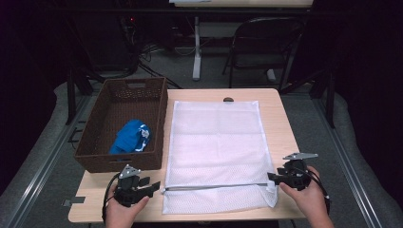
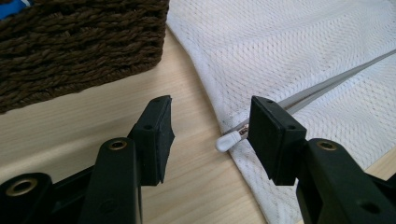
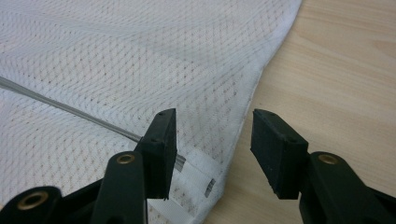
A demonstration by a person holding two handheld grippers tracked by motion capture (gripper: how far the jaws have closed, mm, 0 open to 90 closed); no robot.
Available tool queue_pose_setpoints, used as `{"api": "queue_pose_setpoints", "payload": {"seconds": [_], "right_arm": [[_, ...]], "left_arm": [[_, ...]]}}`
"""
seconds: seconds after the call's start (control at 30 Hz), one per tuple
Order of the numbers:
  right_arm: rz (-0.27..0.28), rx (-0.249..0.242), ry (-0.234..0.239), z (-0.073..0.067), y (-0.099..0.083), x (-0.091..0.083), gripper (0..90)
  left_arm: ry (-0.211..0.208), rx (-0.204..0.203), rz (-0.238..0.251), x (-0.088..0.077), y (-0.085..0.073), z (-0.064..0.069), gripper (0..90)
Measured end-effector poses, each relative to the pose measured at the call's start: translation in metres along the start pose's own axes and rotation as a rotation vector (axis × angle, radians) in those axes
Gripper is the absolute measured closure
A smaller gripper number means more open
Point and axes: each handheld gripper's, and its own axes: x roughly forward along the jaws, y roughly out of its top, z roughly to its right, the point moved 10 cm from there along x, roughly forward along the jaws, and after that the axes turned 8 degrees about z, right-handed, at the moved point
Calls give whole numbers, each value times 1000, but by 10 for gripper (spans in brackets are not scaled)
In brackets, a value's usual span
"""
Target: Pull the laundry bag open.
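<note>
Two risks stand out to us, and the larger concerns the white mesh laundry bag (image 1: 216,152), which lies flat on the wooden table (image 1: 280,123) just right of the brown wicker basket (image 1: 124,124) holding a blue cloth (image 1: 131,137). We judge that a pull at either end could drag or bunch the whole loose bag, because nothing pins it and its light fabric would slide easily on the smooth wood. The smaller risk sits at the grey zipper (image 1: 214,186) running across the bag's near part: its white pull tab (image 2: 229,139) is tiny and lies flat at the bag's left edge, so our left gripper (image 2: 210,135) could close on mesh instead of the tab. That gripper's jaws stand apart with the tab between them, and the pads seem clear of it, though the right pad hides part of the slider. Our right gripper (image 3: 212,140) is spread wide over the bag's right edge near a sewn label (image 3: 198,179), gripping nothing.
</note>
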Motion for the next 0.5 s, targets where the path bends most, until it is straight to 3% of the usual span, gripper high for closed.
{"api": "queue_pose_setpoints", "payload": {"seconds": [0.2,0.3,0.5], "right_arm": [[43,-19,27,-8,6,-2,496],[67,-41,51,-14,10,-2,495],[80,-72,43,-17,13,-3,482]], "left_arm": [[3,34,10,-5,3,-3,519],[20,61,39,-5,6,-4,515],[33,99,50,-6,8,-3,497]]}}
